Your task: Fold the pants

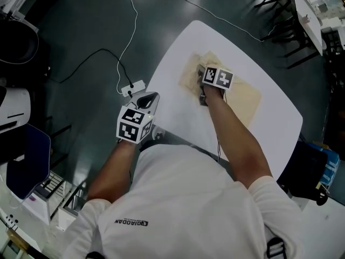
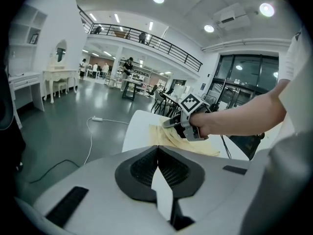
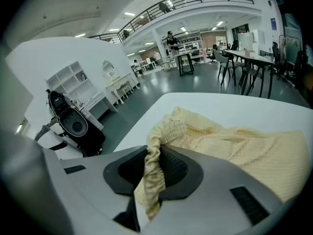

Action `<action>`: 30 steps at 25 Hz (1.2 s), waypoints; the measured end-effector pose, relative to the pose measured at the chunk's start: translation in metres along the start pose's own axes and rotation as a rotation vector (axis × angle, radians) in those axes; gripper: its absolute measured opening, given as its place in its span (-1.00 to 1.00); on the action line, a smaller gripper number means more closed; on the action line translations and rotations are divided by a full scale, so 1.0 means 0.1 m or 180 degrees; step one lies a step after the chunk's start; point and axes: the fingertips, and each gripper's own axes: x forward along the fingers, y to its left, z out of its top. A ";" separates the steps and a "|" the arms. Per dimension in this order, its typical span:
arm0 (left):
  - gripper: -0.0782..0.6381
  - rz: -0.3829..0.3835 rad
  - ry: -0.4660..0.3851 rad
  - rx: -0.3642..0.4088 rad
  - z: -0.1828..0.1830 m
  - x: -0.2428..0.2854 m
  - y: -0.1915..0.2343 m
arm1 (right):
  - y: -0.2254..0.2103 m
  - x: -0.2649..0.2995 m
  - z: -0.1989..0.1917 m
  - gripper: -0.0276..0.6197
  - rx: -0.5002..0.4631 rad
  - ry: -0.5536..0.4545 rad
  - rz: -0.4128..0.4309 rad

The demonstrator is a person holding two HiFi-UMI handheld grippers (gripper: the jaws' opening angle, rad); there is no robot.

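Pale yellow pants (image 1: 237, 93) lie crumpled on the white table (image 1: 178, 107). My right gripper (image 1: 201, 73) is down on their left end, shut on a bunched strip of the elastic waistband. In the right gripper view that strip hangs between the pads at my right gripper (image 3: 152, 153), and the rest of the pants (image 3: 234, 146) spreads over the table (image 3: 205, 104). My left gripper (image 1: 150, 97) hovers off the table's left edge, shut and holding nothing. The left gripper view shows my left gripper (image 2: 157, 151) with closed pads, and beyond it the right gripper (image 2: 171, 123) on the pants (image 2: 168, 137).
A white power strip and cable (image 1: 132, 88) lie on the dark floor left of the table. Black chairs (image 1: 280, 4) stand at the upper right and a blue bag (image 1: 323, 166) at the right. A dark round machine (image 3: 73, 124) stands by white furniture.
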 end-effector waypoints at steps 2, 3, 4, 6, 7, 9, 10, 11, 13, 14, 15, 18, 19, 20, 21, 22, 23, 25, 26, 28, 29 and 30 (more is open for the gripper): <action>-0.70 0.0030 -0.0006 -0.0064 -0.03 -0.01 0.04 | 0.00 0.11 -0.05 -0.64 -0.0052 0.0077 -0.0036; -0.70 0.0040 -0.0012 -0.0087 -0.04 -0.01 0.05 | 0.00 0.16 -0.08 -0.64 -0.0066 0.0110 -0.0054; -0.70 0.0047 -0.0015 -0.0101 -0.05 -0.02 0.06 | 0.00 0.20 -0.11 -0.64 -0.0078 0.0141 -0.0072; -0.70 0.0059 -0.0011 -0.0118 -0.06 -0.03 0.08 | 0.00 0.29 -0.16 -0.63 -0.0099 0.0195 -0.0103; -0.70 0.0065 -0.0007 -0.0126 -0.07 -0.03 0.08 | 0.00 0.32 -0.18 -0.62 -0.0103 0.0223 -0.0109; -0.70 0.0085 0.0000 -0.0145 -0.09 -0.04 0.07 | 0.02 0.39 -0.23 -0.59 -0.0092 0.0286 -0.0080; -0.70 0.0098 0.0006 -0.0148 -0.09 -0.04 0.06 | 0.03 0.42 -0.24 -0.55 -0.0082 0.0320 -0.0048; -0.70 0.0109 0.0014 -0.0144 -0.09 -0.05 0.06 | 0.05 0.45 -0.26 -0.50 -0.0076 0.0352 -0.0016; -0.70 0.0125 0.0024 -0.0129 -0.09 -0.07 0.08 | 0.07 0.49 -0.27 -0.45 -0.0086 0.0407 0.0018; -0.70 0.0132 0.0025 -0.0130 -0.10 -0.09 0.09 | 0.08 0.51 -0.27 -0.42 -0.0092 0.0433 0.0029; -0.70 0.0138 0.0029 -0.0134 -0.10 -0.11 0.10 | 0.10 0.53 -0.27 -0.41 -0.0078 0.0457 0.0046; -0.70 0.0139 0.0057 -0.0119 -0.13 -0.14 0.11 | 0.11 0.58 -0.28 -0.41 0.0084 0.0493 0.0136; -0.70 0.0133 0.0060 -0.0104 -0.12 -0.15 0.11 | 0.10 0.59 -0.28 -0.43 0.0129 0.0503 0.0175; -0.70 0.0127 0.0058 -0.0090 -0.12 -0.15 0.11 | 0.10 0.60 -0.28 -0.43 0.0162 0.0515 0.0226; -0.70 0.0122 0.0052 -0.0075 -0.10 -0.15 0.10 | 0.10 0.60 -0.27 -0.42 0.0196 0.0528 0.0290; -0.70 0.0116 0.0045 -0.0061 -0.09 -0.15 0.10 | 0.12 0.60 -0.27 -0.40 0.0238 0.0540 0.0364; -0.70 0.0110 0.0037 -0.0045 -0.07 -0.15 0.10 | 0.14 0.59 -0.26 -0.34 0.0278 0.0545 0.0436; -0.70 0.0095 0.0023 -0.0008 -0.04 -0.14 0.08 | 0.16 0.54 -0.24 -0.26 0.0314 0.0526 0.0517; -0.70 0.0089 0.0016 0.0011 -0.03 -0.15 0.07 | 0.17 0.50 -0.22 -0.26 0.0301 0.0506 0.0521; -0.70 0.0080 -0.0005 0.0051 0.02 -0.16 0.04 | 0.18 0.41 -0.19 -0.26 0.0226 0.0455 0.0500; -0.70 0.0074 -0.0019 0.0070 0.04 -0.17 0.01 | 0.18 0.36 -0.18 -0.26 0.0176 0.0426 0.0489; -0.70 0.0064 -0.0031 0.0088 0.05 -0.17 -0.01 | 0.19 0.31 -0.17 -0.26 0.0127 0.0399 0.0484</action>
